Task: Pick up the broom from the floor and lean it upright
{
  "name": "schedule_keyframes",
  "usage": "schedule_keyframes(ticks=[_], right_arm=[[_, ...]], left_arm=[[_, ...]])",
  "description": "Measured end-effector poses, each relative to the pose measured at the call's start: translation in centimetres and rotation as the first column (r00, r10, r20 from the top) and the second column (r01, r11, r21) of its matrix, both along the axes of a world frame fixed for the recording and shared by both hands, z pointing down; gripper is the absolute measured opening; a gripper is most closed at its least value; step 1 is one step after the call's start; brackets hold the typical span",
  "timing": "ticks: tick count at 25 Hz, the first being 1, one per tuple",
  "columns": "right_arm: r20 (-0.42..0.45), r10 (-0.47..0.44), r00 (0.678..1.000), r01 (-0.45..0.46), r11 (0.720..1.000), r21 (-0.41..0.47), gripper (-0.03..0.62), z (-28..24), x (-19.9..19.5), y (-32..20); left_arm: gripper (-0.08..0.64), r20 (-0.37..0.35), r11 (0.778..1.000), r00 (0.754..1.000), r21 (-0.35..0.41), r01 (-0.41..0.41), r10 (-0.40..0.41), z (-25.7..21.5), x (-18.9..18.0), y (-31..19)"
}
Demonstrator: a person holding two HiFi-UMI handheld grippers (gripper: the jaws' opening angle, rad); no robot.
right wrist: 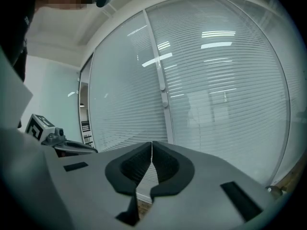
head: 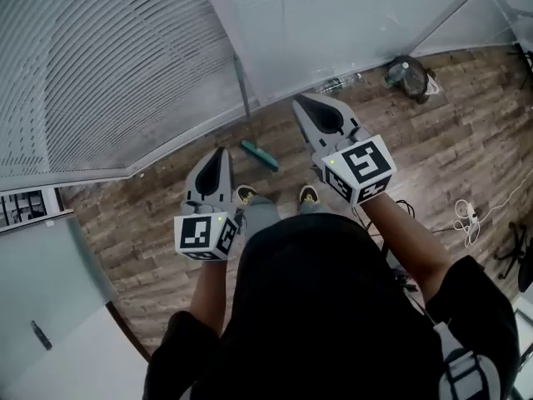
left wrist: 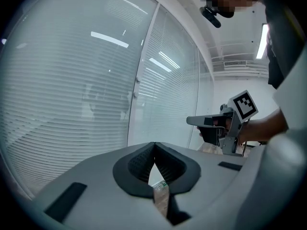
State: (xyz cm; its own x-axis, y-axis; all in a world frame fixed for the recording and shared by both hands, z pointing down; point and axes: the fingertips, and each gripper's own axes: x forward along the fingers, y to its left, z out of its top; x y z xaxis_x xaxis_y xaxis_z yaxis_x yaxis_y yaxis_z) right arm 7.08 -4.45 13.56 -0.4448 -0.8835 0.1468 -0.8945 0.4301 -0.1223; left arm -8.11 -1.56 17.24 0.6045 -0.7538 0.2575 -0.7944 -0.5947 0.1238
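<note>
The broom (head: 246, 123) stands upright against the post of the glass wall. Its thin handle runs up the post and its teal head (head: 261, 156) rests on the wooden floor. My left gripper (head: 221, 152) is held up in front of the person, left of the broom head, shut with nothing in it. My right gripper (head: 301, 101) is raised to the right of the broom, also shut and empty. The left gripper view shows closed pads (left wrist: 154, 145) and the right gripper (left wrist: 188, 120) beside it. The right gripper view shows closed jaws (right wrist: 152, 143) facing the blinds.
Glass walls with blinds (head: 125, 65) close off the back. A dark bag (head: 408, 76) and a plastic bottle (head: 341, 82) lie by the wall at right. White cables (head: 466, 215) and a chair base (head: 515, 252) sit on the floor at right. The person's shoes (head: 244, 194) are near the broom.
</note>
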Motion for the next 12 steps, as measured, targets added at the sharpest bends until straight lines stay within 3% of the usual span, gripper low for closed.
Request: schedule_keyframes(ticks=[6,12], right_arm=[[-0.019,0.007,1.0,-0.007,1.0,0.026,0.02,-1.7,6.1,5.8],[-0.022,0.031,0.999,-0.03,0.999,0.035,0.02,-2.7,9.0,10.7]], left_arm=[[0.023,0.004,0.999,1.0,0.045,-0.003,0.002,-1.7,4.0,4.7],[0.023,0.003,0.998,1.0,0.067,-0.014,0.014,-2.8,6.1,9.2]])
